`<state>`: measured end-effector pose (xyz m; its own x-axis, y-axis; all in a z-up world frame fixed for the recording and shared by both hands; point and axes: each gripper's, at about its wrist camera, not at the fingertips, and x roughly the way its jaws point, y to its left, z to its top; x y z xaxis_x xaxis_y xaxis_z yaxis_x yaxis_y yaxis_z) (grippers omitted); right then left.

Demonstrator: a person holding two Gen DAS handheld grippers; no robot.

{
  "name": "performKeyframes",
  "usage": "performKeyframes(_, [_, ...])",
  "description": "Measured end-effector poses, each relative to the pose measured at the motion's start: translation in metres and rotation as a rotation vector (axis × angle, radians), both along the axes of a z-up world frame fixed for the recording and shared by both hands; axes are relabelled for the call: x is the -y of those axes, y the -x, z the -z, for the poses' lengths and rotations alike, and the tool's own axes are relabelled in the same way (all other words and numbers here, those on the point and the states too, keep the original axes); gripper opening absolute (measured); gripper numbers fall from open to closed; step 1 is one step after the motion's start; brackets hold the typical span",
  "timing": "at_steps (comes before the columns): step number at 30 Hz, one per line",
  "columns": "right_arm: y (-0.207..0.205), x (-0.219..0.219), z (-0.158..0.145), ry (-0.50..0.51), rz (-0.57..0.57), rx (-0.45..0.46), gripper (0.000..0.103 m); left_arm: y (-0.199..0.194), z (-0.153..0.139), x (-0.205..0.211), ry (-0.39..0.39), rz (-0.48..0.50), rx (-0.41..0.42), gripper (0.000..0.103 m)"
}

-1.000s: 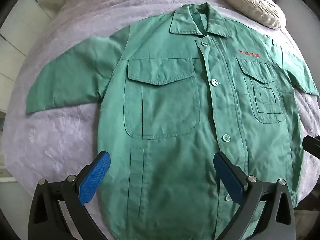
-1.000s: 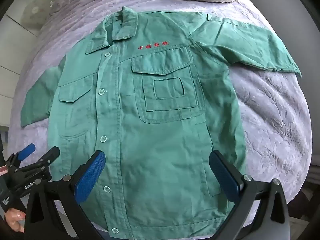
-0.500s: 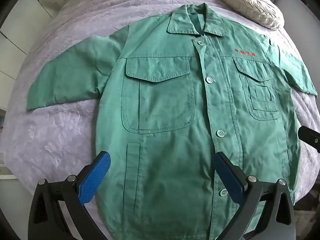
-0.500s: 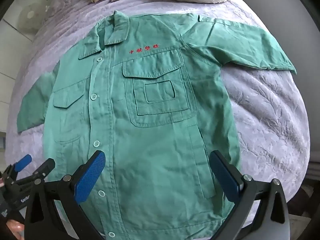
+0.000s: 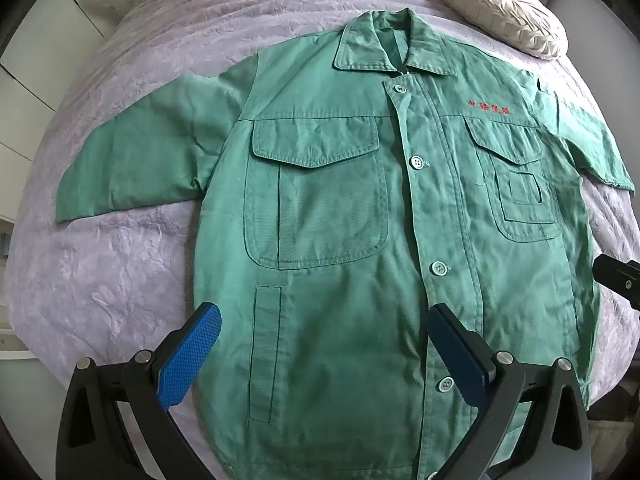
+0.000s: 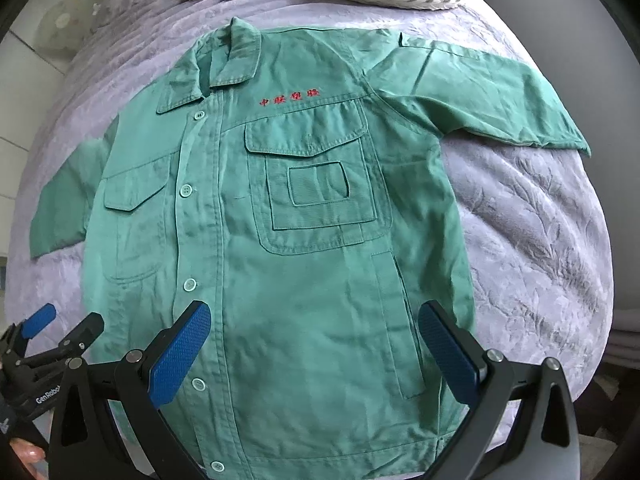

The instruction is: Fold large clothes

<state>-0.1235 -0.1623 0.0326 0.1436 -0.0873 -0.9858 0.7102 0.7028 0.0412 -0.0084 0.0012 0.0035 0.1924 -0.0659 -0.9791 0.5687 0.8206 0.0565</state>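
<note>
The green button-front cotton work jacket [image 5: 344, 264] lies flat, face up, sleeves spread on the lilac crinkled bedspread [image 5: 120, 280]; no fold appears made yet. The left gripper [image 5: 320, 348] and right gripper [image 6: 316, 340] hang above its hem, jaws wide apart and empty.

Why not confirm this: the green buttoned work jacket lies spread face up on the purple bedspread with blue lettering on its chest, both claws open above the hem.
Not quite: the lettering on the green buttoned work jacket is red, as the right wrist view shows. The rest holds: it lies face up on the purple bedspread, left claw and right claw open.
</note>
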Motion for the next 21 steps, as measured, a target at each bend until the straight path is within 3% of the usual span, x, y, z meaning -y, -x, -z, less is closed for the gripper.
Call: performKeyframes(21, [0.0044,-0.003,-0.0024,-0.007,0.01,0.008,0.103,0.0034,-0.0062,-0.0031,0.014,-0.004,0.014,0.103])
